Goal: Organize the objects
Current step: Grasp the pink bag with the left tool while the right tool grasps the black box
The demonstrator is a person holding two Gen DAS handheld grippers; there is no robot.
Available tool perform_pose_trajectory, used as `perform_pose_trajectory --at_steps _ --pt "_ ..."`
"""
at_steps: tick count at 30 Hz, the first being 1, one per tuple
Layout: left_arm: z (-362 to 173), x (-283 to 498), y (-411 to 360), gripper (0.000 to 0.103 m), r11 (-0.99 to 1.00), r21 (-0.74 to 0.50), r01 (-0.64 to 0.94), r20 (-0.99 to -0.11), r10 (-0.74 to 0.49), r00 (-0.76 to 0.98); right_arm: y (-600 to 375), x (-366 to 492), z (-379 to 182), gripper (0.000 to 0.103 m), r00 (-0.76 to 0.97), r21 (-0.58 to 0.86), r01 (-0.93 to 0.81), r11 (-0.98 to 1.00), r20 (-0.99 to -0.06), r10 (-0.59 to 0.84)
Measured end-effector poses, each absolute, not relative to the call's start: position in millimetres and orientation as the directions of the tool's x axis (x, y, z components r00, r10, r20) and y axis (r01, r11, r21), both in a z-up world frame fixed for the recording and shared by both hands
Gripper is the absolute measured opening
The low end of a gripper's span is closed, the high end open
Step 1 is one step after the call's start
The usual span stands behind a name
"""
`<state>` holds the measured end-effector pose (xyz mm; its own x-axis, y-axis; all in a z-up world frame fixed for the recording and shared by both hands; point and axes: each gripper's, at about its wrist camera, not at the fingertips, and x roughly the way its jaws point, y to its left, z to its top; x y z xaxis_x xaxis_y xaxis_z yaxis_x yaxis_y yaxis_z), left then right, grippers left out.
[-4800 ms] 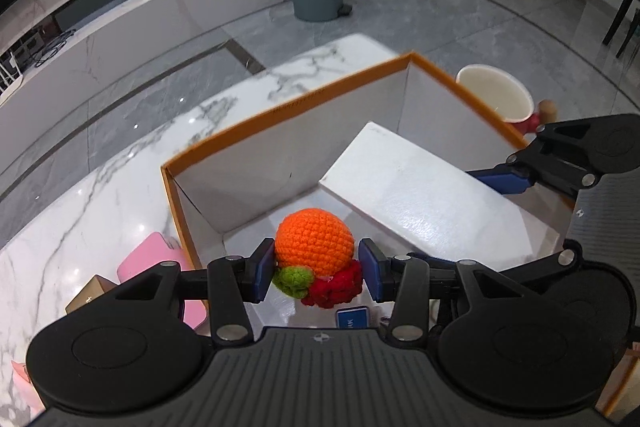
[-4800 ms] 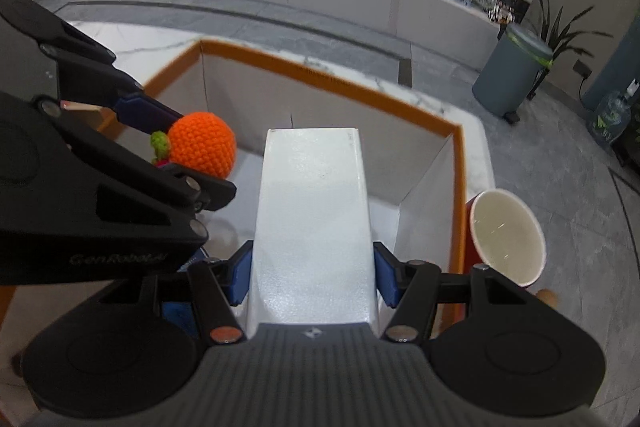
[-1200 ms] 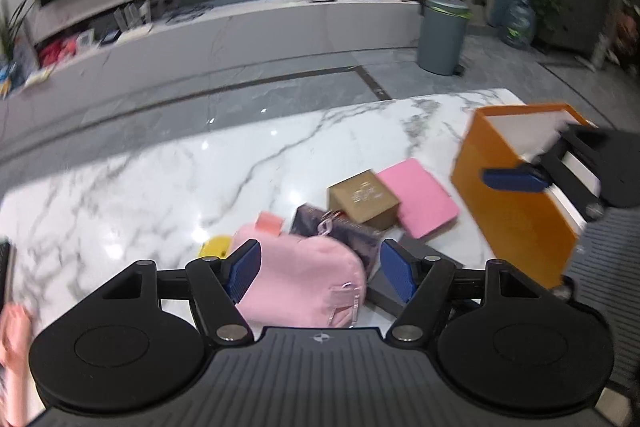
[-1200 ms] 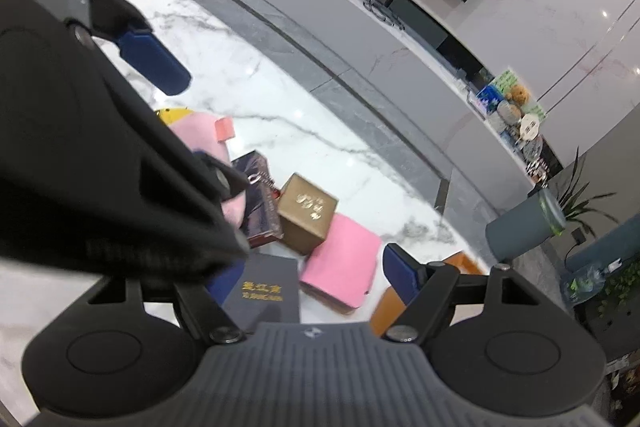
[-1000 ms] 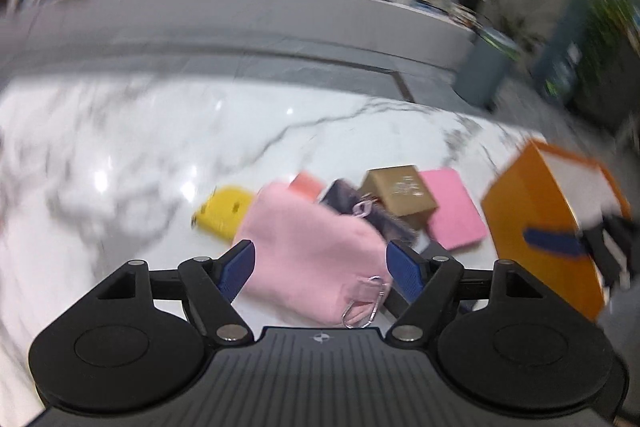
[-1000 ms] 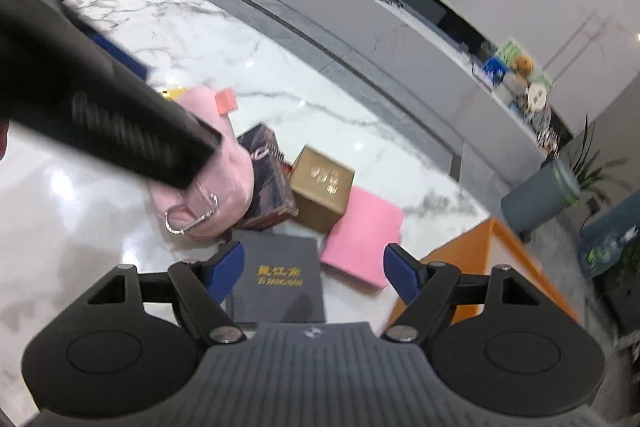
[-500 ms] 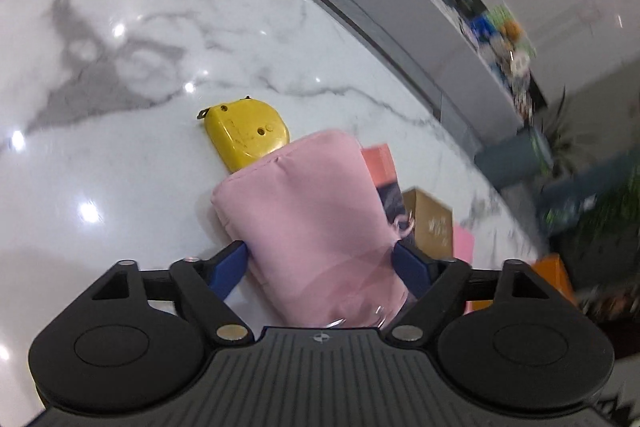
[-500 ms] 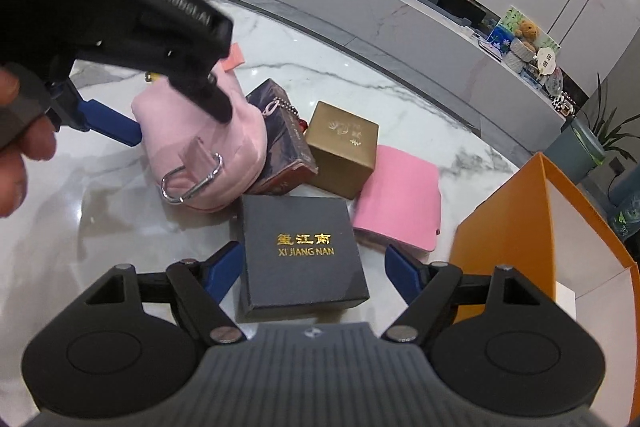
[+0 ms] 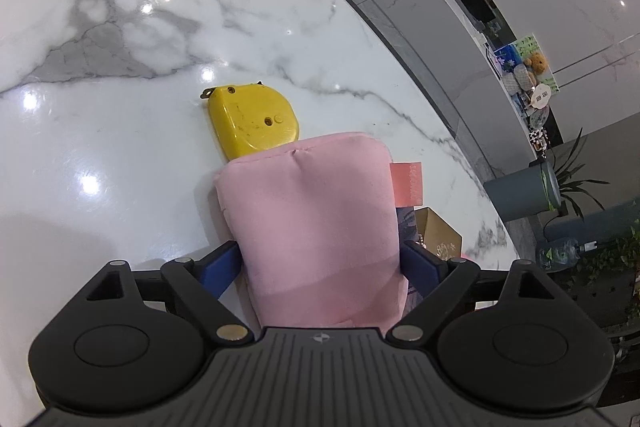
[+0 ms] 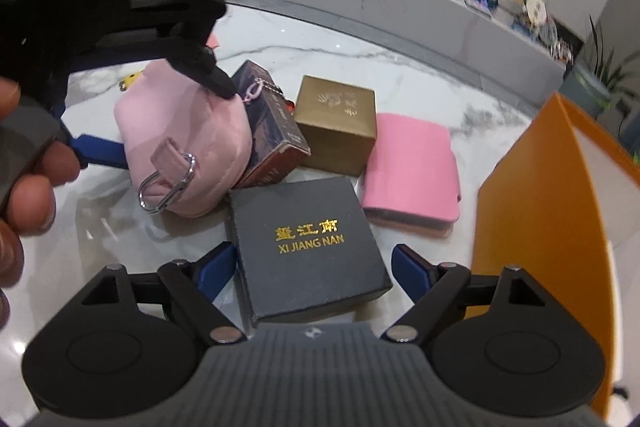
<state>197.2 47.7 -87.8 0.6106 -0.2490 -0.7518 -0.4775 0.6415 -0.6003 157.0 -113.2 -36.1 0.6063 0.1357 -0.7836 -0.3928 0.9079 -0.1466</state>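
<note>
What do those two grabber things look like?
Both the left gripper and the right gripper are black plastic with blue pads on the fingers, round discs, silver screws and a ribbed grey middle. The left one carries pale lettering, blurred here.

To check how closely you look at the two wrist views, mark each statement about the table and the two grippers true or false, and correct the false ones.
1. The pink pouch lies between the pads of the left gripper. True.
2. The yellow tape measure lies on top of the pouch. False: it lies on the marble table, its near end tucked behind the pouch.
3. The dark box lettered XI JIANG NAN sits between the open fingers of the right gripper. True.
4. The gold box is inside the orange box. False: it stands on the table, apart from it.
5. The pink wallet lies between the gold box and the orange box. True.
</note>
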Motion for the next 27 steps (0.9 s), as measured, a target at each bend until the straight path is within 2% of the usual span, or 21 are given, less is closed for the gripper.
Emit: perform_pose_trajectory --at_steps 4,6,11,22,27 --pt "-87 197 46 0.102 0.677 -0.593 -0.437 -0.747 -0.258 0.613 -115 162 -41 0.087 0.592 -0.116 -0.38 0.918 -0.793 0.145" --pt "-85 197 44 0.095 0.704 -0.583 -0.407 -0.746 -0.264 0.612 -115 163 -43 0.088 0.59 -0.109 -0.377 0.92 -0.794 0.148" --pt "-79 190 41 0.083 0.782 -0.521 -0.343 -0.772 -0.259 0.581 -117 160 -44 0.086 0.594 -0.107 -0.384 0.917 -0.789 0.157" --pt "-62 127 28 0.08 0.989 -0.14 -0.038 -0.89 -0.109 0.442 -108 108 -44 0.086 0.592 -0.113 -0.458 0.882 -0.779 0.207" --pt "-56 105 19 0.081 0.998 -0.033 0.059 -0.911 -0.054 0.409 -109 78 -48 0.083 0.589 -0.125 -0.499 0.858 -0.775 0.23"
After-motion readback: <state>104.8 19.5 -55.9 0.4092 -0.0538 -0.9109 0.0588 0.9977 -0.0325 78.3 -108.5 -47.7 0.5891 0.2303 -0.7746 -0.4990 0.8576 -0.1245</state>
